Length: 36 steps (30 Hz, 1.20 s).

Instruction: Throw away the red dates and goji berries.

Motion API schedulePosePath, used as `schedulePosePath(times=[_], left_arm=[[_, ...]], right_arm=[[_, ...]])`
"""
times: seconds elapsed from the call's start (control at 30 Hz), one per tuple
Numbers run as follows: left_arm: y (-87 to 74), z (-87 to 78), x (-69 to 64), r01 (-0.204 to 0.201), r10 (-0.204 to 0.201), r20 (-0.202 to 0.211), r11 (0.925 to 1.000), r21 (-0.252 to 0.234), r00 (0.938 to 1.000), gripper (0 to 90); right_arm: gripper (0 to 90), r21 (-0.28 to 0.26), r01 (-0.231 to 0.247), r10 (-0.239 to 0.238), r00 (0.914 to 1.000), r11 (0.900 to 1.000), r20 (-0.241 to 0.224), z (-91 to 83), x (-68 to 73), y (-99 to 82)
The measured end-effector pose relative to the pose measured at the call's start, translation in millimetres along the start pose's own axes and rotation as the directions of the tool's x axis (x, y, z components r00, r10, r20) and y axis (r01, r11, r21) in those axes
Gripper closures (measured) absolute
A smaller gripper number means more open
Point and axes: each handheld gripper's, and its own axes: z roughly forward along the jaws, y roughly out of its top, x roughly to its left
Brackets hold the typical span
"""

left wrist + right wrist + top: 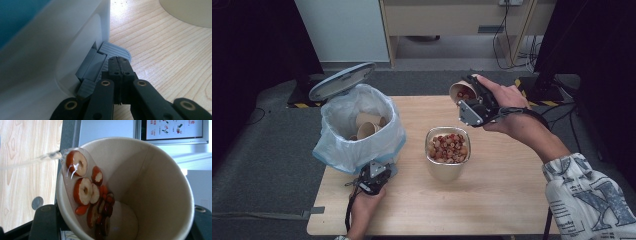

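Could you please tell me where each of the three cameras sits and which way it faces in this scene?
High view: above the person's side, facing forward and down on the pale wooden table; both forearms show, left gripper, right gripper.
Left gripper view: rides the left gripper, looking along its shut jaws, which rest on the grey ribbed pedal of the white lidded bin.
Right gripper view: rides the right gripper, looking into the tilted paper cup of sliced red dates.
Shared: high and right gripper views show the cup; all show the table.
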Motion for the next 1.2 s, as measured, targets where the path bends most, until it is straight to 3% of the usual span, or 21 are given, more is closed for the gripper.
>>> schedulePosePath(times=[0.17,0.2,0.3,0.47,0.73,1.03,1.1,1.2], left_arm=[[0.0,0.0,-0.1,0.001,-0.001,0.000,1.0000,0.000,1.0000,89.4],[0.3,-0.4,0.6,-0.014,0.014,-0.010,0.9999,0.001,0.9999,89.4],[0.0,0.2,-0.1,0.004,-0.004,0.003,1.0000,0.000,1.0000,89.4],[0.1,0.0,-0.1,0.000,0.000,0.000,1.0000,0.000,1.0000,89.3],[0.2,-0.2,0.2,-0.007,0.007,-0.005,1.0000,0.001,1.0000,89.4],[0.3,-0.2,0.1,-0.009,0.009,-0.006,1.0000,0.001,0.9999,89.4],[0.3,-0.2,0.2,-0.008,0.008,-0.005,1.0000,0.001,0.9999,89.4],[0.4,-0.2,0.1,-0.009,0.009,-0.005,1.0000,0.002,1.0000,89.4]], right_arm=[[32.1,0.021,0.069,-0.069,0.9976,0.9974,0.009,1.1,3.9,3.2],[32.1,0.023,0.079,-0.079,0.9968,0.9966,0.010,1.3,4.5,3.6],[32.1,0.041,0.131,-0.132,0.9912,0.9905,0.014,1.8,6.7,4.8],[32.1,0.045,0.151,-0.152,0.9881,0.9875,0.022,2.2,7.3,4.8],[32.1,0.041,0.145,-0.146,0.9888,0.9886,0.030,0.3,5.2,5.9],[32.1,0.052,0.190,-0.192,0.9806,0.9804,0.038,-1.0,6.2,7.6],[32.1,0.059,0.205,-0.208,0.9768,0.9769,0.050,-2.0,5.2,8.2],[32.1,0.079,0.265,-0.269,0.9611,0.9612,0.061,-2.4,6.7,9.7]])
